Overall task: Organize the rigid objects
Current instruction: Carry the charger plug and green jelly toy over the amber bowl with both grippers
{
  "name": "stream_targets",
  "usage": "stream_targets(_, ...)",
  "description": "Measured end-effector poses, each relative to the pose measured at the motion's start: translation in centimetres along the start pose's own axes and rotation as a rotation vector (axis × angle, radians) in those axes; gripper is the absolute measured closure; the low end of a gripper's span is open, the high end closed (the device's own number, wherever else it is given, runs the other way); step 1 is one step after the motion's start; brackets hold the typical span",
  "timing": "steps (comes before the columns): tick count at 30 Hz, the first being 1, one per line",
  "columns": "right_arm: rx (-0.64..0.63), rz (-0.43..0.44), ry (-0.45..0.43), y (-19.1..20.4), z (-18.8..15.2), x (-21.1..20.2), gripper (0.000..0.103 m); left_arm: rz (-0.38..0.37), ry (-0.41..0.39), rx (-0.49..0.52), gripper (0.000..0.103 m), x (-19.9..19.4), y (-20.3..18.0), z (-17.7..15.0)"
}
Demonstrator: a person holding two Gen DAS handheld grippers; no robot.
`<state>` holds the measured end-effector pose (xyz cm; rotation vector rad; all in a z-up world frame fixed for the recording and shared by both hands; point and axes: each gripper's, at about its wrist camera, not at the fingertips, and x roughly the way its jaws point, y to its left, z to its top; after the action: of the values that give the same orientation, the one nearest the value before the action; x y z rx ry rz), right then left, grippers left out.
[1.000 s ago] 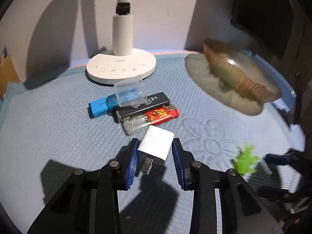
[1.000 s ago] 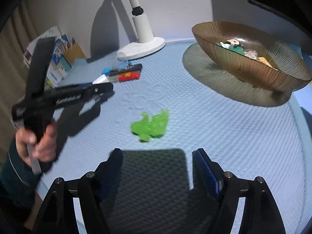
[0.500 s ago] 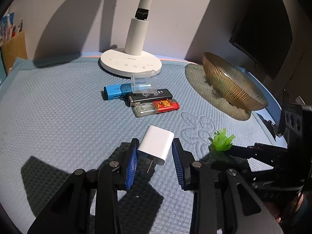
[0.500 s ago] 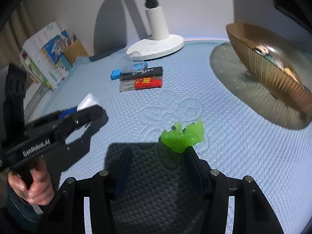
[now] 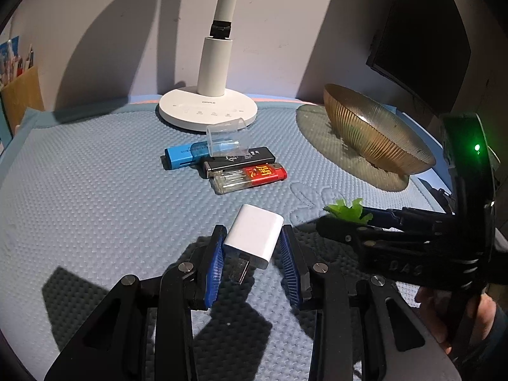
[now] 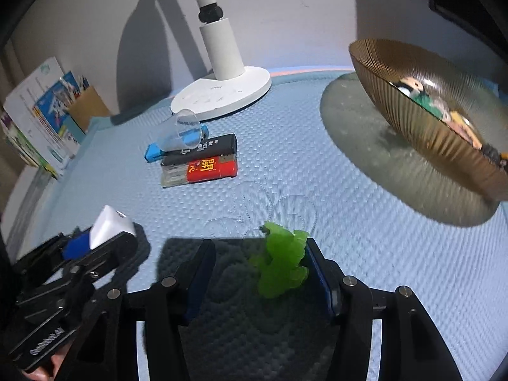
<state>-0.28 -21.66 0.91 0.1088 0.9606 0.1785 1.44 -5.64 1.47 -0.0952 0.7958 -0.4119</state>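
The left gripper [image 5: 252,258] is clamping a white rectangular charger block [image 5: 254,237] above the desk's near edge; the right gripper [image 6: 260,274] (left pad clear) is bracketing a green translucent toy figure [image 6: 281,262], grip uncertain.

Left gripper [image 5: 253,262] fingers [image 5: 212,273] nearly closed, right gripper [image 6: 258,281] fingers [image 6: 319,277] partly apart, both angled downward

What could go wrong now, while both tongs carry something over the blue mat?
The green toy touches only one pad of the right tongs, so it may drop. The white charger is pinched at its rear end in the left tongs and could pivot out.
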Motion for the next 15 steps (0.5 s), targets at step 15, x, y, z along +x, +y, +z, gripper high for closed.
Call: stream_targets(15,-0.019,-0.041,-0.167,-2.1,-0.8,-7.6,0.075,0.022,-0.009,0.072,0.072,-1.2,-3.1,1.7)
